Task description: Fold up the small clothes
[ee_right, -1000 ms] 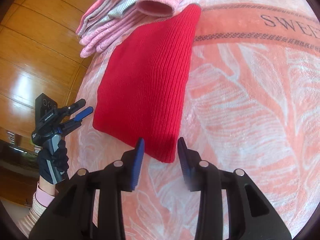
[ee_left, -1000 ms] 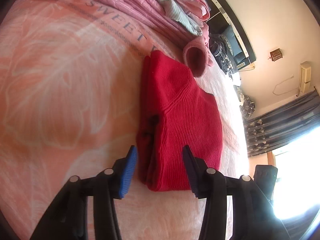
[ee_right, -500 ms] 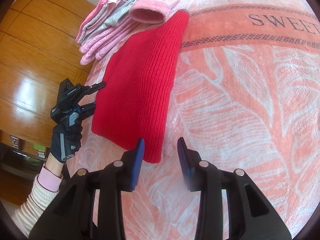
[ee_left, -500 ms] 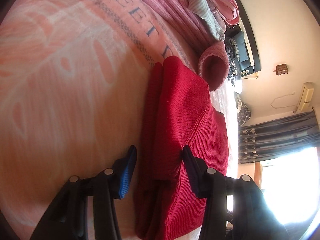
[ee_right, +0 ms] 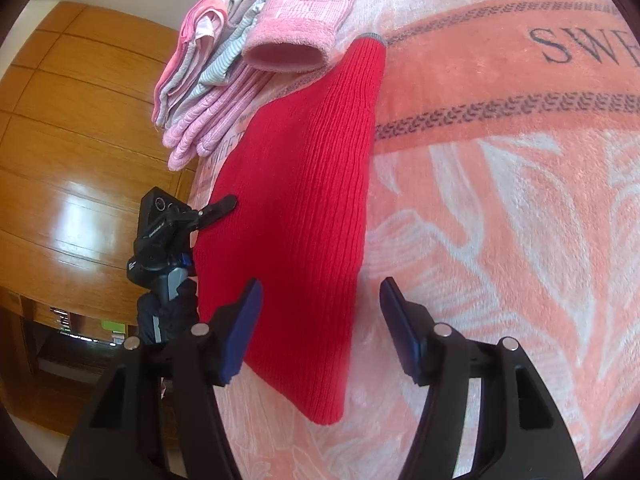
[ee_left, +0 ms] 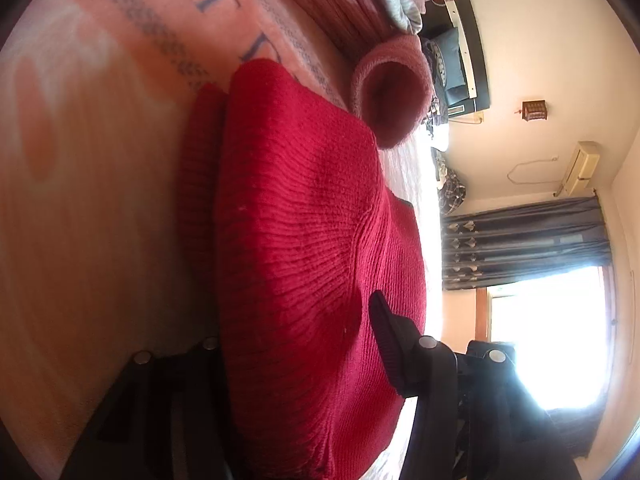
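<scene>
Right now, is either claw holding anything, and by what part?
Nothing is clamped. The left claw straddles the folded red knitted sweater's side edge, jaws open; the right claw is open over its near corner.

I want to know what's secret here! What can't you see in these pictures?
- Left wrist view: the left tool's lower finger is hidden under the red sweater.
- Left wrist view: outside the window is washed out by glare.
- Right wrist view: the blanket's word is cut off by the edge.
- Right wrist view: the sweater's underside is hidden against the blanket.
</scene>
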`<action>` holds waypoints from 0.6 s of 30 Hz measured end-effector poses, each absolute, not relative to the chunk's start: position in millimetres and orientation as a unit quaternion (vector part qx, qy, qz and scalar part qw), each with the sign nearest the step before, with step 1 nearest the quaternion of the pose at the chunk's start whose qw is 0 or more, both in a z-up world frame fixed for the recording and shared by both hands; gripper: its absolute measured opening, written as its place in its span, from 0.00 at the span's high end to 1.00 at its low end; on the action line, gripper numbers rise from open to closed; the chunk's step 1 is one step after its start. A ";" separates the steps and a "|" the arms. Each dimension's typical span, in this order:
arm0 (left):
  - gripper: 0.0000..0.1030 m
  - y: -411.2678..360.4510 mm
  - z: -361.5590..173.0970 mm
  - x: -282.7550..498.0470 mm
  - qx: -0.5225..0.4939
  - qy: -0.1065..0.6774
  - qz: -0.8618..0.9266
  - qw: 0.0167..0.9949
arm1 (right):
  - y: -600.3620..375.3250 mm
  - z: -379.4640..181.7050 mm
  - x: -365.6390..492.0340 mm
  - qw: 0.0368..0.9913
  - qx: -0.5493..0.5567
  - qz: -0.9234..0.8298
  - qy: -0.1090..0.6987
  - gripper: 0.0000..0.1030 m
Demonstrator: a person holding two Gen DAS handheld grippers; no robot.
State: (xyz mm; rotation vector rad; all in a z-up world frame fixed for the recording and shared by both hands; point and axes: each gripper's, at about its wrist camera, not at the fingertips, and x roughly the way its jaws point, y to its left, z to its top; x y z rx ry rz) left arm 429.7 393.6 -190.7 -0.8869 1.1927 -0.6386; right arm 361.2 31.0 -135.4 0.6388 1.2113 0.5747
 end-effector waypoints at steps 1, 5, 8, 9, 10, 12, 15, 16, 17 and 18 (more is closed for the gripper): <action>0.51 394.4 -191.7 429.9 -0.399 0.533 -0.288 0.688 | 32.2 -140.2 367.1 0.730 0.300 0.264 0.555 0.40; 0.58 395.8 -193.9 427.8 -0.398 0.534 -0.285 0.689 | 41.6 -160.0 382.1 0.705 0.333 0.273 0.564 0.40; 0.60 394.1 -194.8 423.9 -0.395 0.536 -0.276 0.693 | 50.4 -162.9 390.5 0.700 0.350 0.271 0.560 0.53; 0.62 394.2 -195.2 422.5 -0.402 0.535 -0.272 0.692 | 53.2 -163.5 392.4 0.699 0.354 0.267 0.561 0.55; 0.63 395.1 -195.7 420.8 -0.410 0.532 -0.270 0.690 | 55.3 -161.9 394.0 0.698 0.354 0.266 0.563 0.59; 0.65 395.9 -195.1 417.3 -0.423 0.526 -0.271 0.686 | 55.4 -156.2 393.8 0.697 0.353 0.269 0.563 0.66; 0.67 395.9 -192.6 408.8 -0.442 0.515 -0.273 0.682 | 51.8 -142.9 388.0 0.698 0.354 0.277 0.558 0.70; 0.67 394.1 -190.9 404.9 -0.450 0.513 -0.274 0.678 | 50.6 -137.3 385.2 0.698 0.352 0.281 0.556 0.71; 0.67 390.4 -188.3 401.7 -0.455 0.511 -0.276 0.675 | 49.3 -131.0 381.6 0.701 0.347 0.281 0.556 0.71; 0.67 385.4 -184.3 397.7 -0.454 0.510 -0.279 0.675 | 46.8 -124.9 377.5 0.704 0.342 0.282 0.554 0.71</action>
